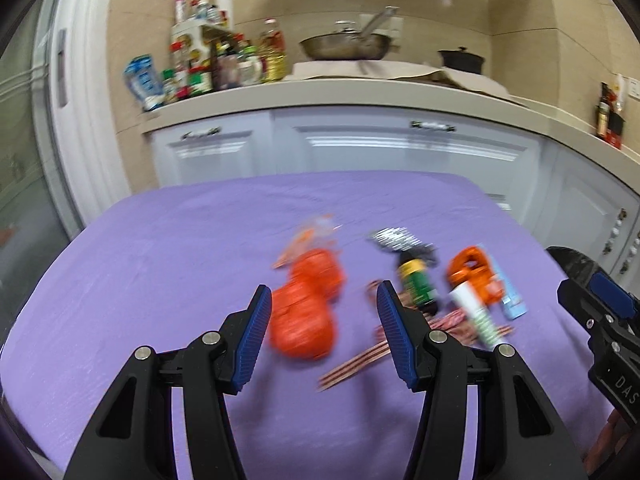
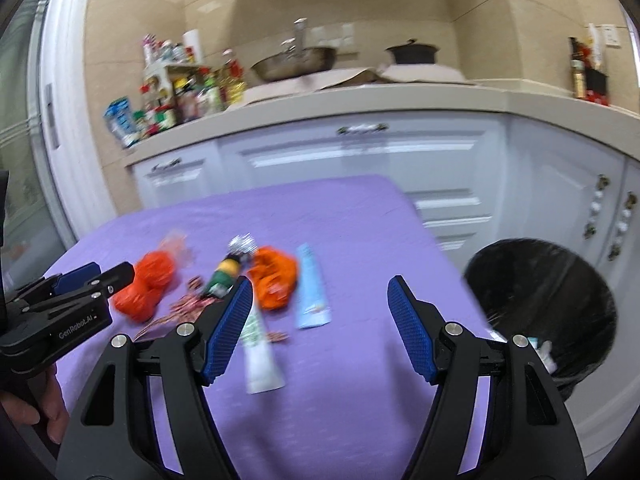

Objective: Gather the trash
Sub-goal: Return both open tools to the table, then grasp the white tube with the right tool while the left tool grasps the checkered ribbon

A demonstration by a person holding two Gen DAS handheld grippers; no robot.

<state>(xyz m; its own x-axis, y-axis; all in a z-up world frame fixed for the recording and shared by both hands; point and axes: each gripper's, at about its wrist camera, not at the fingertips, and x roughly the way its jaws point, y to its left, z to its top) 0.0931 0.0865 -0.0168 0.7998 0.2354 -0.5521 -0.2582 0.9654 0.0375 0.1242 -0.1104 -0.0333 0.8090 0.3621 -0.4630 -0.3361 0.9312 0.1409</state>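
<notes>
left wrist: my left gripper (image 1: 323,316) wide, empty, above red crumpled bag (image 1: 306,312) on purple cloth (image 1: 160,248); striped wrappers (image 1: 360,362) nearby may slide off if dragged.
right wrist: my right gripper (image 2: 320,322) wide, empty; white tube (image 2: 260,354), blue tube (image 2: 313,294) below; bin (image 2: 544,308) off the table edge, a drop could miss.

Black gripper (image 1: 322,300), blue ribbed pads (image 1: 256,336), silver screws.

A purple cloth (image 2: 340,208) is covering the worktop. On it are lying a red-orange wrapper (image 1: 304,312), an orange crumpled bag (image 2: 276,276), a pale blue tube (image 2: 312,292), a white tube with green print (image 2: 258,344), a dark green bottle with a yellow band (image 1: 416,280) and red-and-white striped strips (image 1: 360,364). The bin liner (image 2: 552,296) is showing black.
</notes>
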